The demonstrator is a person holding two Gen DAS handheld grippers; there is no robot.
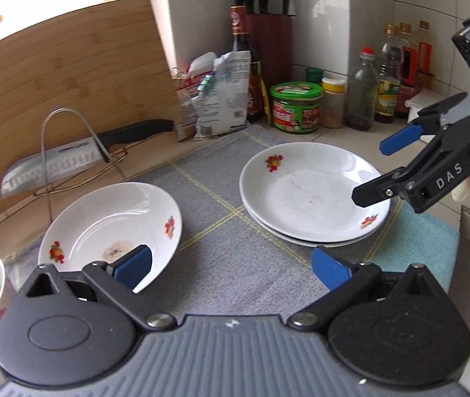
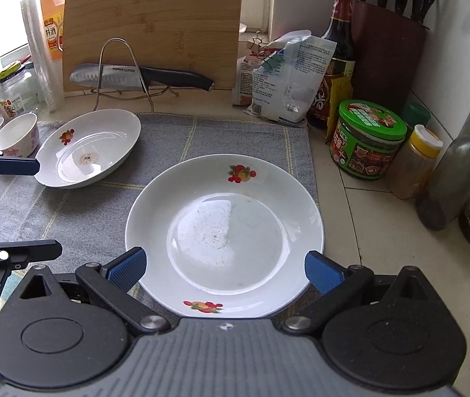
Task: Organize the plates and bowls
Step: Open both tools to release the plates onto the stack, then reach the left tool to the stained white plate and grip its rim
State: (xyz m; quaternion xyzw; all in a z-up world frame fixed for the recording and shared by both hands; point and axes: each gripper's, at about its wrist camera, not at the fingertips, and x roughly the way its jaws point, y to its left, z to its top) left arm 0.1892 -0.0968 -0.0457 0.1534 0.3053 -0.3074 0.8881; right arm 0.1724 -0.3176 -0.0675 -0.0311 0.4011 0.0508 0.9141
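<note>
White china with small red-and-yellow fruit prints sits on a grey cloth (image 2: 241, 139) spread over the worktop (image 2: 377, 231). Both tools stand with their blue-padded fingers wide apart, and neither clamps anything.

The right tool (image 2: 225, 269) hangs over the near edge of the stacked plates (image 2: 228, 231). In its own view the top plate fills the space straight ahead, its near rim passing between the two pads without either pad pressing on it. From the left wrist view the stack shows as two plates, one nested on the other (image 1: 311, 195), with the right tool (image 1: 375, 172) coming in from the right side, one finger above the rim and one over the plate's right edge.

The left tool (image 1: 231, 268) hovers above the cloth. A single plate (image 1: 112, 228) lies ahead and to its left, tilted, its near rim raised and sitting just behind the left pad; I cannot tell whether pad and rim touch. The stacked plates lie ahead and to this tool's right, apart from the single plate. In the right wrist view the same single plate (image 2: 89, 149) lies ahead and to the left, and the left tool (image 2: 26, 208) enters from the left edge, one blue-tipped finger close to that plate's near-left rim.

White bowls (image 2: 16, 139) stand at the cloth's left end, beyond the left tool. Further ahead of both tools a knife (image 2: 135, 76) rests in a wire rack in front of a wooden cutting board (image 2: 155, 16) leaning on the wall.
</note>
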